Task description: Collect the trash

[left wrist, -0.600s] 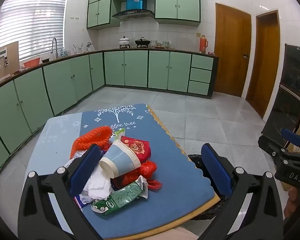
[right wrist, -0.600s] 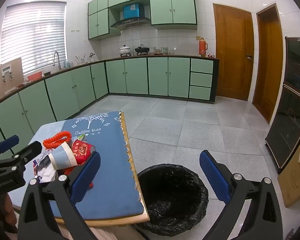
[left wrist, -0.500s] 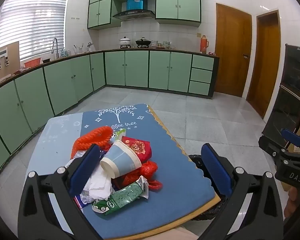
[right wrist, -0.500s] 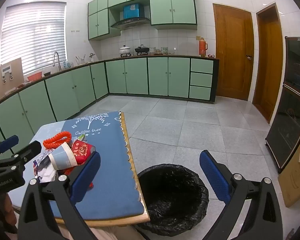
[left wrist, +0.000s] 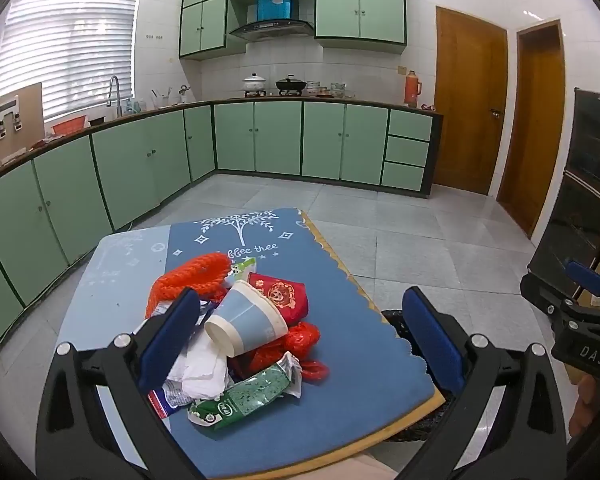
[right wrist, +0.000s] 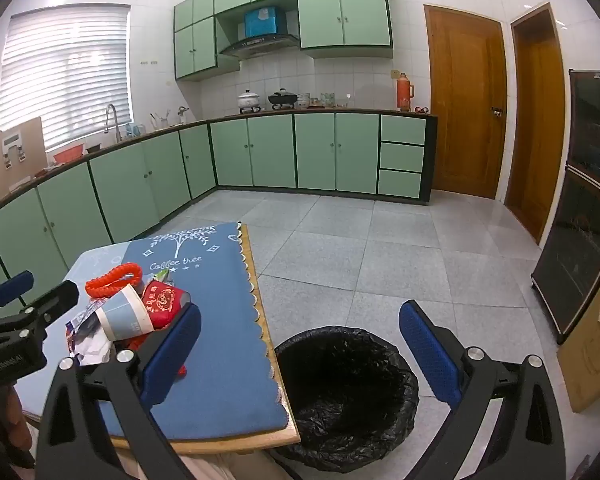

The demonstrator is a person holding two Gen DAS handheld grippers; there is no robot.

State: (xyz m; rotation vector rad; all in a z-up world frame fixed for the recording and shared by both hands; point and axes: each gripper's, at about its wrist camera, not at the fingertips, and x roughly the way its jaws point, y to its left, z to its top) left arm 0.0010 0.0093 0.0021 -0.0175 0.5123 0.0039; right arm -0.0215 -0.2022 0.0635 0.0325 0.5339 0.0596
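One blue cup (left wrist: 247,325), one bin (right wrist: 346,392), two claws agape.

The right gripper (right wrist: 300,344) hangs with its blue-padded jaws spread wide and nothing between them, above a bin lined with a black bag (right wrist: 346,392) on the floor. Left of the bin stands a table (right wrist: 220,446) under a blue cloth (right wrist: 220,320). On its left part lies a heap of trash (right wrist: 128,312): a pale blue paper cup (right wrist: 120,316), a red wrapper (right wrist: 162,304), an orange cord (right wrist: 114,278). The left gripper (right wrist: 16,304) is at the far left edge.
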